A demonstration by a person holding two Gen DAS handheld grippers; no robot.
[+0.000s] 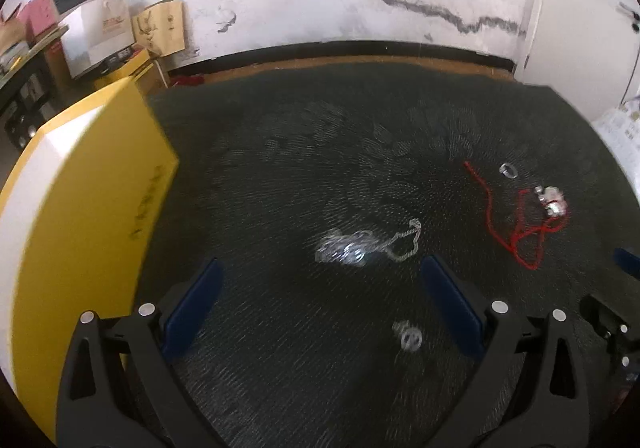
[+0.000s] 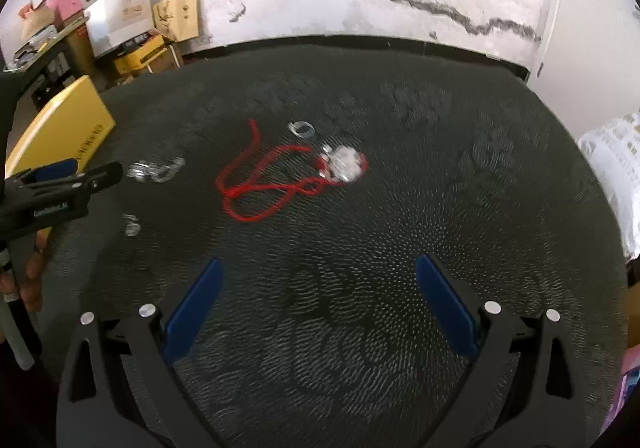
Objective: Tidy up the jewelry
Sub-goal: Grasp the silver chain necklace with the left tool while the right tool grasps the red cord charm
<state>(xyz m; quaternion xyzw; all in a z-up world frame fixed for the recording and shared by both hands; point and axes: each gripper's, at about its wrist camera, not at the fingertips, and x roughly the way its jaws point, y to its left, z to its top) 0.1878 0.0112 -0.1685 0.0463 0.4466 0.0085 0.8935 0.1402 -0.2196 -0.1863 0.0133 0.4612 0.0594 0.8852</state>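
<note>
Left hand-held gripper (image 1: 320, 296): jaws spread wide, nothing pinched. It hangs over the dark mat (image 1: 280, 168), and the silver chain (image 1: 352, 248) lies just past the fingertips, between the two blue pads, not touching either one.
Right hand-held gripper (image 2: 316, 300): spread just as wide, empty too, only bare mat between its fingers.
Red cord (image 2: 264, 184): my landmark here, a loose tangle on the mat, well ahead of the right hand-held gripper.
Beaded cluster (image 2: 344, 166): shiny and blurry, touching the cord's right end.
Ring (image 2: 302, 128): small clear hoop just beyond the cord, apart from it.
Silver chain: left of the cord, a clear gap between them.
Small silver piece (image 1: 408, 336): nearer the camera than the chain, left of the cord, too blurred to say what it is.
Yellow box (image 1: 92, 188): far left of the cord, at the worktop's edge.
</note>
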